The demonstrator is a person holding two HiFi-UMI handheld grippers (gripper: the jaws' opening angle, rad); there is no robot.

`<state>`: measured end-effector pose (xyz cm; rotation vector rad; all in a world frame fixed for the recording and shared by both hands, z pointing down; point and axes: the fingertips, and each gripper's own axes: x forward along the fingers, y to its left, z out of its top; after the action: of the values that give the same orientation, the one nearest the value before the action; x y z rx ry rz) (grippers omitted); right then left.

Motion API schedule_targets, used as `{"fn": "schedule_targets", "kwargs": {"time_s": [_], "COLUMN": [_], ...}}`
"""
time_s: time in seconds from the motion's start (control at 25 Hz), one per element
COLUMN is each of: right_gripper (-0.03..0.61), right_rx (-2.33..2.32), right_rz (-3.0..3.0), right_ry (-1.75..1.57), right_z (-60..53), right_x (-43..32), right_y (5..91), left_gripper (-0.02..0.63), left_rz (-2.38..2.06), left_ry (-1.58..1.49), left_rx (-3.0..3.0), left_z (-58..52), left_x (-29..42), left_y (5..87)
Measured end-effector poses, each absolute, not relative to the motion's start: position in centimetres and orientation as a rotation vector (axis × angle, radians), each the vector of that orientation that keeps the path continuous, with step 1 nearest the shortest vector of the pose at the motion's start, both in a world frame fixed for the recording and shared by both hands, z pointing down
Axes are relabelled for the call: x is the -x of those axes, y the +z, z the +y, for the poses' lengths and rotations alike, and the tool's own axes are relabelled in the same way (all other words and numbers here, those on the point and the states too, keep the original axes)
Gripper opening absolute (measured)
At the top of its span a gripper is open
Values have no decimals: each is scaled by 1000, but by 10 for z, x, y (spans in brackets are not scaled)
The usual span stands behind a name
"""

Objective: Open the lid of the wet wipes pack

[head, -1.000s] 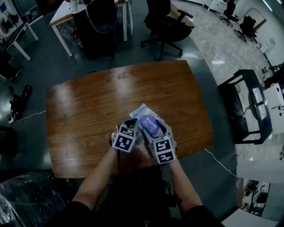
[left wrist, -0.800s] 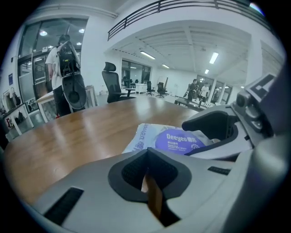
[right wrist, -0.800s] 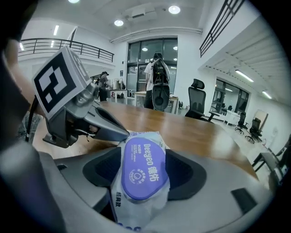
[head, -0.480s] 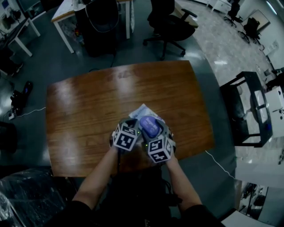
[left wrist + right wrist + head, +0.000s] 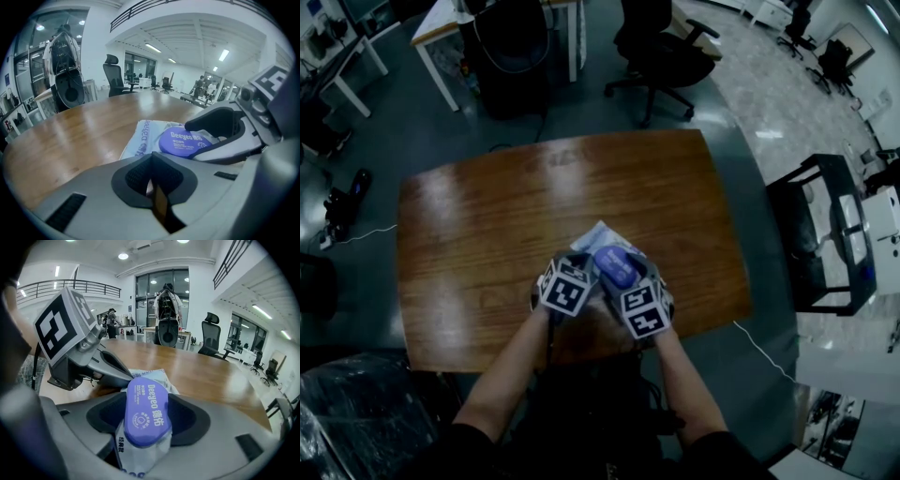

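A pale blue wet wipes pack point(image 5: 602, 234) with an oval purple lid point(image 5: 615, 266) sits over the wooden table point(image 5: 487, 234), near its front edge. My right gripper point(image 5: 623, 274) has the pack point(image 5: 136, 458) between its pads, which press on its sides as the jaws close slightly. The lid point(image 5: 146, 411) faces up and lies flat. My left gripper point(image 5: 584, 269) is shut, its tip point(image 5: 123, 379) at the lid's left edge; whether it touches is unclear. In the left gripper view the lid point(image 5: 185, 142) lies just beyond my shut jaws point(image 5: 156, 183).
Bare wood spreads to the left and far side of the table. On the floor beyond it stand a black office chair point(image 5: 652, 47) and a white desk point(image 5: 441, 28). A black cart point(image 5: 825, 225) is to the right.
The right gripper's marker cube has tilted a little. Both grippers and the pack stay in the same spot on the table.
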<state>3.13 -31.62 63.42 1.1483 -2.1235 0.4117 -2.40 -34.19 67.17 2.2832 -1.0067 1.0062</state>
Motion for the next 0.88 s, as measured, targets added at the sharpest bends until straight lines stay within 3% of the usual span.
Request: {"fn": "schedule_targets", "kwargs": {"time_s": [0.56,0.88], "right_gripper": [281,157], "right_rx": [-1041,-1070], "right_rz": [-2264,-2357], "right_ry": [615,527], "right_z": [-322,-332], "right_x": [-40,-43], "right_y": [624,585], "left_gripper": [6,6], "left_rz": [-988,-989], "left_ry": [976,985], "left_rx": [-2272,-2262], "left_z": [-340,-341], "left_x": [16,17], "left_y": [672,669]}}
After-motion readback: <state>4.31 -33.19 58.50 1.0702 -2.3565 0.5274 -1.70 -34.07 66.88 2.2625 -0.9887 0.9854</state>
